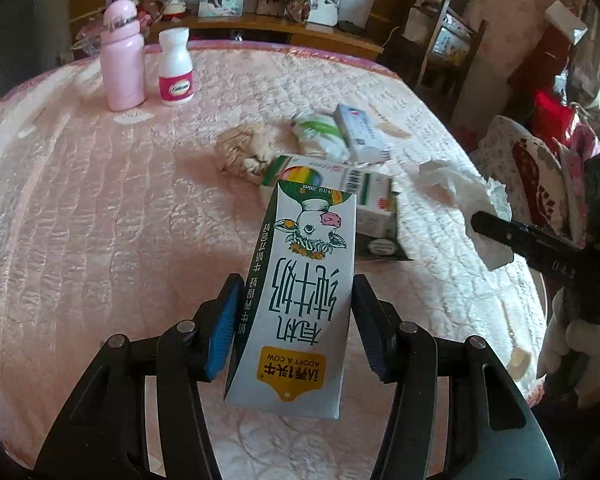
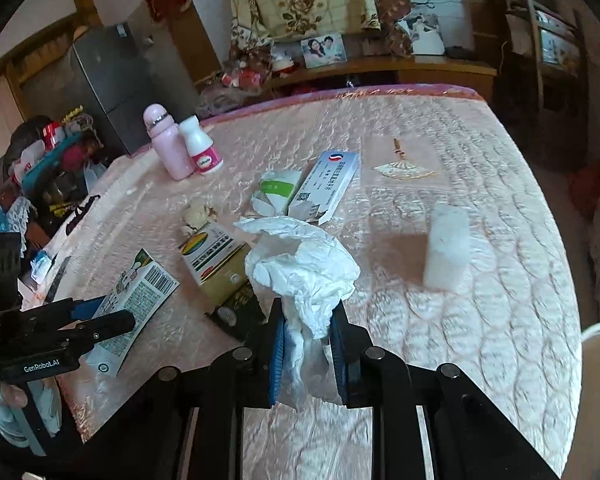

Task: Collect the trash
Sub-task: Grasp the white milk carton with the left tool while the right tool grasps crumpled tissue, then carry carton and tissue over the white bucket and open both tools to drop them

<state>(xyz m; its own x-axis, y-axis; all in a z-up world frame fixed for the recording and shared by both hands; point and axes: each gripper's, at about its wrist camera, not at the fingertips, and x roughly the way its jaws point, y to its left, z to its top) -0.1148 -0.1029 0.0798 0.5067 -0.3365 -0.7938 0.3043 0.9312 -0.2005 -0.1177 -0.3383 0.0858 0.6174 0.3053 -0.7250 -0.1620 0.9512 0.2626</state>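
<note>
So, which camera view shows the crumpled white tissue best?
The right wrist view: the crumpled white tissue fills the centre, pinched between the right gripper pads. The left wrist view shows it only small at the right side, partly behind that gripper's finger.

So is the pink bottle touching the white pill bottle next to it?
Apart. The left wrist view shows a strip of pink bedcover between the pink bottle and the white pill bottle.

Quilted pink satin bedspread [image 1: 100, 200]: glossy, puckered. White printed paperboard milk carton [image 1: 300, 300]: smooth, slight sheen. Crumpled white tissue paper [image 2: 300, 256]: matt, creased. Pink plastic bottle [image 1: 122, 60]: smooth, semi-gloss. Blue finger pads [image 1: 222, 336]: ribbed, matt.
</note>
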